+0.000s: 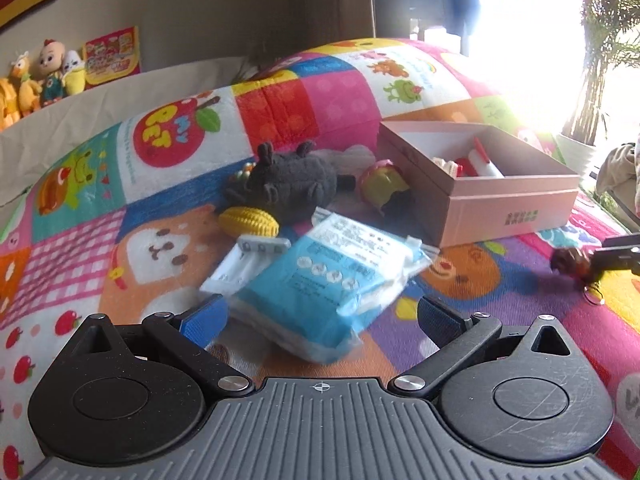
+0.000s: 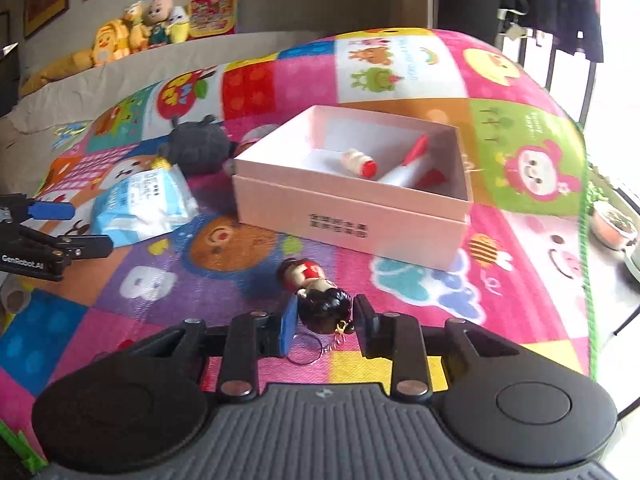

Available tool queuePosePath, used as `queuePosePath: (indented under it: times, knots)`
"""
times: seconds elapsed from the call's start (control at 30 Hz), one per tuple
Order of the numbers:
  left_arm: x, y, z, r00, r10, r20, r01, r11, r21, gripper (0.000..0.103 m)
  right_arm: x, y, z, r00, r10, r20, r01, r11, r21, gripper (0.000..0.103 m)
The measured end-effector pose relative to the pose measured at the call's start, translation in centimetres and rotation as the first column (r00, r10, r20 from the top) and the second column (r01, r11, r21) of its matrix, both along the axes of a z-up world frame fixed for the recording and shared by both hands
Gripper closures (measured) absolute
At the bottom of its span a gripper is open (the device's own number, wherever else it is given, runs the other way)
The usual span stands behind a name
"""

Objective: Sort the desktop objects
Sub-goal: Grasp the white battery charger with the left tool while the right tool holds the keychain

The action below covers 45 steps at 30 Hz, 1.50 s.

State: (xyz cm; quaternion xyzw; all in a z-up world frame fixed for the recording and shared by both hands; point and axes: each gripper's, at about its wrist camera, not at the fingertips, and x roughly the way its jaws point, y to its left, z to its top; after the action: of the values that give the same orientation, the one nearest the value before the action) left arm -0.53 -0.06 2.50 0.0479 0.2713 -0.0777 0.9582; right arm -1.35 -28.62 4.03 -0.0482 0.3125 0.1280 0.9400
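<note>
A blue and white plastic packet [image 1: 320,276] lies on the patchwork mat, between the wide-spread fingers of my left gripper [image 1: 320,316], which is open; the pads do not press it. From the right wrist view the same packet [image 2: 140,208] lies just beyond the left gripper [image 2: 94,226]. My right gripper [image 2: 326,316] is shut on the black-haired head of a small doll keychain [image 2: 316,292], its ring dangling below. The pink box [image 2: 348,216] stands just ahead, holding a small red-capped bottle [image 2: 360,162] and a white tube [image 2: 404,170].
A grey plush [image 1: 288,184], a yellow corn toy [image 1: 248,222], a pink-green ball [image 1: 384,182] and a white pack [image 1: 244,264] lie left of the pink box [image 1: 512,208]. Stuffed toys [image 1: 40,76] line the back ledge. A potted plant [image 1: 600,40] stands at the right.
</note>
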Motion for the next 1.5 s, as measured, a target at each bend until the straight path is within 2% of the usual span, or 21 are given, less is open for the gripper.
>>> queuePosePath:
  times: [0.1, 0.17, 0.2, 0.27, 0.43, 0.57, 0.63, 0.7, 0.77, 0.83, 0.93, 0.97, 1.03, 1.07, 1.17, 1.23, 1.3, 1.37, 1.4, 1.47, 1.5]
  knots:
    - [1.9, 1.9, 1.4, 0.994, 0.103, 0.033, -0.101, 0.994, -0.045, 0.0, 0.3, -1.7, -0.7, 0.997, -0.08, 0.012, 0.079, 0.996, 0.045, 0.065]
    - [3.6, 3.9, 2.0, 0.981, 0.192, 0.016, -0.19, 0.978, -0.083, 0.0, 0.4, -2.1, -1.2, 0.993, -0.113, 0.033, 0.11, 0.991, 0.073, 0.055]
    - [4.5, 4.6, 2.0, 0.972, 0.234, -0.003, -0.233, 0.97, -0.071, 0.0, 0.5, -2.2, -1.4, 0.991, -0.125, 0.045, 0.121, 0.99, 0.078, 0.053]
    - [5.9, 5.4, 1.5, 0.955, 0.294, -0.029, -0.295, 0.956, -0.008, 0.0, 0.6, -2.0, -1.9, 0.987, -0.144, 0.069, 0.138, 0.987, 0.083, 0.041]
    - [5.0, 4.5, 0.1, 0.975, 0.212, -0.069, -0.21, 0.977, 0.039, 0.0, 0.6, -2.1, -2.2, 0.986, -0.149, 0.072, 0.141, 0.985, 0.104, 0.033]
    - [3.4, 2.4, -0.3, 0.996, 0.045, -0.072, -0.043, 0.998, 0.035, 0.0, 1.0, -2.6, -2.3, 0.986, -0.164, 0.038, 0.157, 0.978, 0.139, 0.024]
    - [3.6, 1.9, -0.3, 0.997, 0.049, -0.056, -0.045, 0.997, 0.061, 0.0, 0.9, -2.5, -2.4, 0.986, -0.16, 0.04, 0.154, 0.979, 0.134, 0.022]
    - [4.6, 2.2, -0.5, 0.994, 0.091, -0.053, -0.087, 0.994, 0.072, 0.0, 0.9, -2.3, -2.4, 0.987, -0.155, 0.045, 0.148, 0.981, 0.124, 0.02]
    - [5.7, 2.7, -0.7, 0.991, 0.117, -0.068, -0.114, 0.992, 0.053, 0.006, 0.8, -2.2, -2.4, 0.987, -0.151, 0.049, 0.145, 0.983, 0.116, 0.018]
    - [6.8, 3.0, -1.2, 0.988, 0.112, -0.107, -0.108, 0.993, 0.039, 0.032, 0.7, -2.1, -2.5, 0.987, -0.152, 0.05, 0.146, 0.983, 0.113, 0.018]
    - [7.5, 3.0, -2.2, 0.987, 0.11, -0.121, -0.105, 0.993, 0.047, 0.034, 0.8, -2.2, -2.5, 0.987, -0.156, 0.046, 0.15, 0.982, 0.115, 0.016]
    - [7.4, 3.0, -2.1, 0.987, 0.109, -0.116, -0.104, 0.994, 0.043, 0.043, 0.8, -2.2, -2.5, 0.987, -0.156, 0.044, 0.15, 0.982, 0.115, 0.015]
    - [7.1, 3.1, -1.8, 0.989, 0.099, -0.113, -0.096, 0.995, 0.036, 0.05, 0.8, -2.2, -2.5, 0.987, -0.153, 0.041, 0.148, 0.983, 0.113, 0.013]
    - [6.8, 3.1, -1.5, 0.989, 0.099, -0.108, -0.095, 0.995, 0.036, 0.05, 0.8, -2.2, -2.5, 0.987, -0.154, 0.041, 0.148, 0.983, 0.111, 0.013]
    - [5.3, 3.5, -0.3, 0.993, 0.093, -0.072, -0.089, 0.995, 0.048, 0.05, 0.5, -2.0, -2.3, 0.987, -0.15, 0.062, 0.143, 0.984, 0.103, 0.013]
    - [4.4, 4.0, 0.5, 0.994, 0.094, -0.052, -0.091, 0.995, 0.046, 0.05, -0.2, -1.2, -1.5, 0.986, -0.124, 0.115, 0.116, 0.991, 0.068, 0.013]
    - [3.8, 4.7, 1.2, 0.994, 0.103, -0.042, -0.102, 0.994, 0.032, 0.05, -1.0, 0.4, -0.1, 0.986, -0.009, 0.165, 0.005, 1.0, 0.026, 0.013]
    - [3.3, 5.5, 1.8, 0.993, 0.115, -0.035, -0.115, 0.993, 0.005, 0.05, -1.3, 2.6, 1.4, 0.977, 0.142, 0.158, -0.145, 0.989, 0.002, 0.016]
    - [3.0, 5.8, 2.1, 0.992, 0.119, -0.031, -0.119, 0.993, -0.012, 0.05, -1.1, 3.7, 1.8, 0.97, 0.204, 0.134, -0.206, 0.979, 0.001, 0.02]
    - [2.3, 6.3, 2.6, 0.992, 0.123, -0.018, -0.124, 0.991, -0.046, 0.05, 0.1, 6.3, 1.9, 0.948, 0.315, 0.034, -0.316, 0.949, 0.019, 0.056]
    - [1.9, 6.6, 2.9, 0.992, 0.123, -0.01, -0.123, 0.99, -0.062, 0.05, 1.0, 7.9, 1.6, 0.929, 0.367, -0.037, -0.366, 0.93, 0.041, 0.06]
